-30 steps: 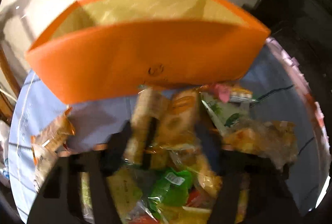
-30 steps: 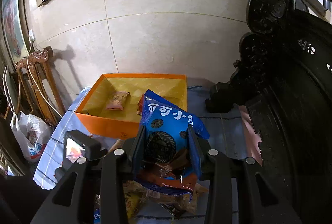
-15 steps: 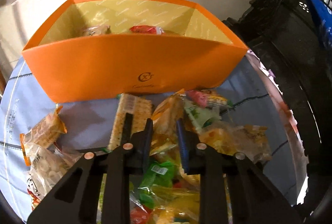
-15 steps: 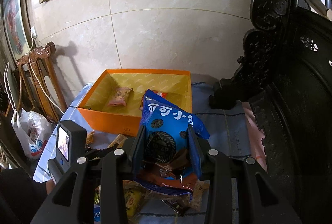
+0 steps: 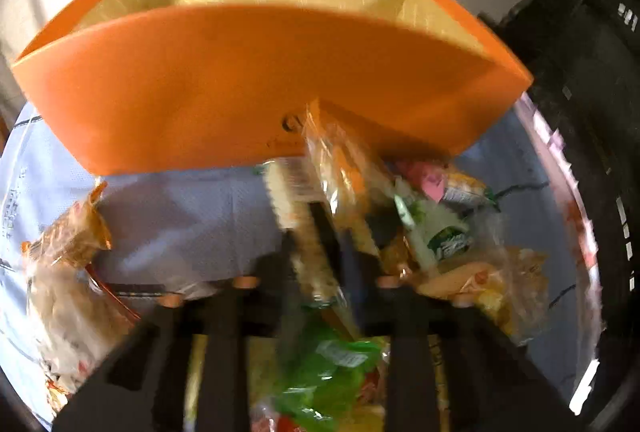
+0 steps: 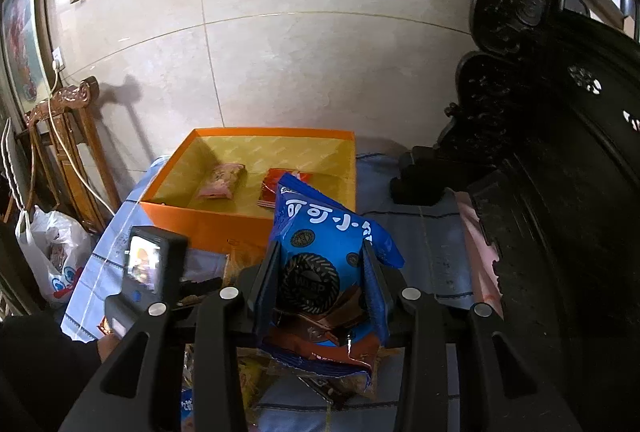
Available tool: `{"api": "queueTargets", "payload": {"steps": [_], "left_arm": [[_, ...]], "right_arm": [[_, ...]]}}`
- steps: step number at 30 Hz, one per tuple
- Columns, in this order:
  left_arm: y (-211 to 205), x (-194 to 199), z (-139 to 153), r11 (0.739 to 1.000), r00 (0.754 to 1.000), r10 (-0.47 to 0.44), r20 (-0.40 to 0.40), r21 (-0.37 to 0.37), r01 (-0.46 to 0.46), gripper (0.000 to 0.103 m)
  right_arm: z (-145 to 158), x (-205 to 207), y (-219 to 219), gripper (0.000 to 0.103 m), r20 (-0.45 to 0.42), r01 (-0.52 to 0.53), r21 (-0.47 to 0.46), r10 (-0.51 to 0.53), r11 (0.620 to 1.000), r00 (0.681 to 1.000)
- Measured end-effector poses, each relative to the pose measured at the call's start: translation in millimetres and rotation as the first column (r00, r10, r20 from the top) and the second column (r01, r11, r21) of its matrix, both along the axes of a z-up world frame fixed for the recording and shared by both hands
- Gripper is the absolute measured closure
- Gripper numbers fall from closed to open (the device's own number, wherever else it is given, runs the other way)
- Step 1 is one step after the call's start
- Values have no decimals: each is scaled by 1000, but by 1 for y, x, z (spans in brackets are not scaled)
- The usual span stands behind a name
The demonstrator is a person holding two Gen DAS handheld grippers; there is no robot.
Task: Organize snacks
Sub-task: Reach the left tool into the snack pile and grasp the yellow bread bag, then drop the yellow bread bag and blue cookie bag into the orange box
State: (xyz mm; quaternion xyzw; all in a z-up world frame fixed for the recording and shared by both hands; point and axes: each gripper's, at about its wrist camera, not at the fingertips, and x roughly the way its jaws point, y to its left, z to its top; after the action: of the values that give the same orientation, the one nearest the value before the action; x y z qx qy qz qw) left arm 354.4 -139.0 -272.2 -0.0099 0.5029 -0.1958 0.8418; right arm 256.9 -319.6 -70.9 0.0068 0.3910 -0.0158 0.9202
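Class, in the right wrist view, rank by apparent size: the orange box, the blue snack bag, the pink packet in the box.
1. Orange box
2. Blue snack bag, though nearness to the camera enlarges it
3. Pink packet

Orange box (image 6: 256, 208) open-topped, mostly bare inside; near wall (image 5: 240, 84) blocks low approach; dark carved furniture (image 6: 560, 172) hems right.

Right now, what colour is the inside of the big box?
Yellow inside the box, orange outside; clearest in the right wrist view.
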Motion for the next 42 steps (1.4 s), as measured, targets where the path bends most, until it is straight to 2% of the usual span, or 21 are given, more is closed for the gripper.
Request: {"api": "queueTargets", "payload": {"steps": [2,5,9,10,12,13,14,15,17,19,22,23,24,25,26,27,31,33,35,38,42], "left_arm": [[3,-4,5,1000,1000,-14,24,1,14,103],[6,-10,14,999,997,-50,61,-3,50,103],[16,-8,4,996,997,-65,-41,-64,62,102],[17,-10,4,994,996,-71,-46,-87,66,100],[13,-19,14,986,995,-104,-11,-131,102,70],[9,-26,22,981,992,-128,16,-145,129,35],[5,-35,32,975,986,-153,62,-155,161,15],[-1,-47,43,968,975,-187,123,-144,204,12],[-19,-66,52,949,934,-290,210,-61,308,6],[-39,-79,45,918,887,-394,239,66,390,6],[-58,-78,20,891,868,-446,218,200,408,7],[-60,-76,14,885,867,-458,198,195,423,32],[-64,-74,11,880,865,-464,193,213,424,39],[-67,-72,12,883,866,-458,202,213,418,47],[-65,-69,14,892,874,-444,196,182,413,50],[-62,-65,14,902,886,-427,179,150,405,51],[-53,-67,13,896,882,-440,167,148,419,54],[-45,-66,14,907,894,-420,157,123,404,54],[-32,-65,22,925,909,-381,169,85,371,55],[-17,-65,41,940,919,-337,203,27,339,55],[9,-68,83,962,932,-253,260,-32,271,55]], "right_arm": [[-1,0,0,64,-1,-1,2,1,1000,1000],[-3,-1,3,64,-1,-11,5,11,1000,1000],[-4,1,6,64,-4,-25,10,25,1000,1000],[-3,0,6,64,-4,-25,10,25,1000,1000],[-3,0,5,64,-5,-23,14,23,1000,1000],[-4,-1,5,64,-7,-22,14,22,1000,1000],[-4,-1,4,64,-9,-23,15,23,1000,1000],[-5,-2,4,64,-13,-23,16,23,1000,1000],[-6,-4,4,64,-18,-23,16,23,1000,1000],[-7,-5,3,64,-20,-20,19,20,1000,1000],[-7,-7,2,64,-19,-14,20,14,1000,1000],[-8,-7,2,64,-20,-14,18,14,1000,1000],[-8,-8,2,64,-21,-13,14,13,1000,1000],[-8,-8,2,64,-21,-12,13,13,1000,1000],[-8,-9,1,64,-21,-10,13,10,1000,1000],[-8,-9,0,64,-23,-5,15,6,1000,1000],[-6,-9,-3,64,-19,8,21,-8,1000,1000],[-6,-8,-2,64,-13,7,20,-7,1000,1000],[-7,-8,-1,64,-13,5,25,-5,1000,1000],[-10,-7,5,64,-19,-9,33,10,999,1000],[-2,-7,16,64,5,-45,46,45,998,999]]}}
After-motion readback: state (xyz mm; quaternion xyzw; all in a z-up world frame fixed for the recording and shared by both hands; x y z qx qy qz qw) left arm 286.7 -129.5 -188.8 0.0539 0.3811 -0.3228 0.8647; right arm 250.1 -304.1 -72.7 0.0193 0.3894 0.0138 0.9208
